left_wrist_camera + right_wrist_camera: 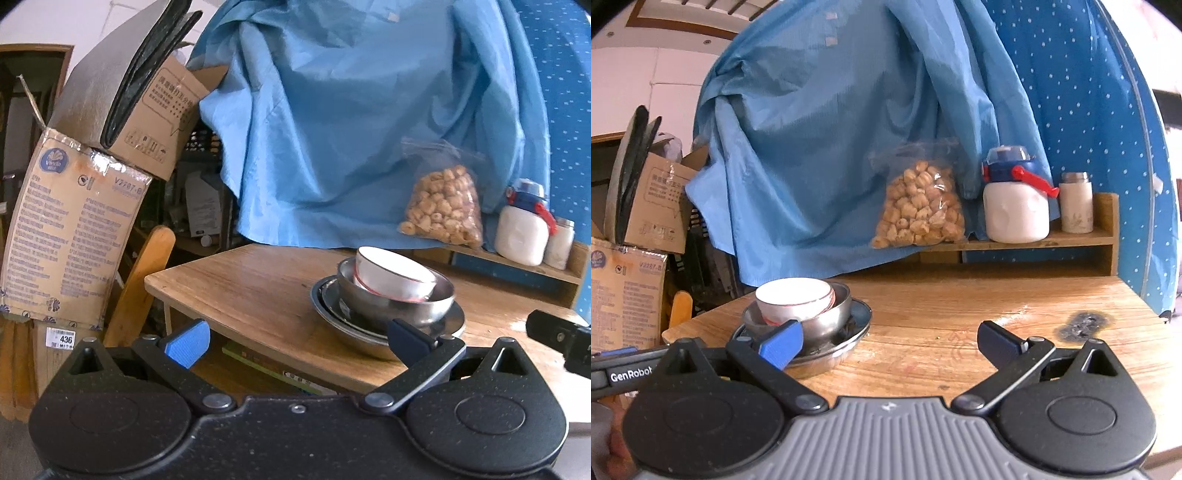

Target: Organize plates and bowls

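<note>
Our left gripper [297, 341] and right gripper [890, 341]: jaws apart, empty. White bowl [794, 299] sits tilted in steel bowl [831, 317]; careless nudge could topple it.

Two black speckled grippers, left [297, 341] and right [890, 343], blue-padded fingers [781, 347], silver pivot screws, white "GenRobot" lettering.
</note>
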A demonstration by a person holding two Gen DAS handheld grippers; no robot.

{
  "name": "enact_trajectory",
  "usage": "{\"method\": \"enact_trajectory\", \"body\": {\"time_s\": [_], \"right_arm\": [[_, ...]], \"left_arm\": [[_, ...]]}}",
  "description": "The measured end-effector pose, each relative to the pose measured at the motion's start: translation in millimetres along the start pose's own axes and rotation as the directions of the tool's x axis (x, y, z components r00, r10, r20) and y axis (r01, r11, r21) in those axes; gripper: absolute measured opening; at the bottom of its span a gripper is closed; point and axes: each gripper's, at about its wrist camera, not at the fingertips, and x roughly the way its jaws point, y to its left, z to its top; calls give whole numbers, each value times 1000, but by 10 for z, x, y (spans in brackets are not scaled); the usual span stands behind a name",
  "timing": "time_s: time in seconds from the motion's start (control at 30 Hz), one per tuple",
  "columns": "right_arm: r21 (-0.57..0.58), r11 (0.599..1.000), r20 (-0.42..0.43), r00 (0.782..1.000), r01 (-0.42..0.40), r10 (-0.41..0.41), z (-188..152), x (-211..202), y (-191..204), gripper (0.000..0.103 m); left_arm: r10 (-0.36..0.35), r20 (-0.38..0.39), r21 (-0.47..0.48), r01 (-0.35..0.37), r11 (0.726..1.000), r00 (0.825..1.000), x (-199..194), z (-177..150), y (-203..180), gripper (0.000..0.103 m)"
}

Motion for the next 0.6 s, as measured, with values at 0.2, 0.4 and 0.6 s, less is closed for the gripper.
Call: {"method": "enact_trajectory", "body": {"time_s": [0.2,0.4,0.6], "right_arm": [[14,1000,-8,1000,-1,1,-156,-113,-42,103],[17,1000,-9,1000,21,-21,-207,-122,-84,103],[11,1000,-25,999,25,-25,-219,-97,-93,103]], "left_arm": [[-60,12,16,59,998,998,-91,-137,40,102],[-58,18,28,57,998,998,-131,-199,53,102],[-39,-5,7,39,999,999,-107,-201,50,102]]}}
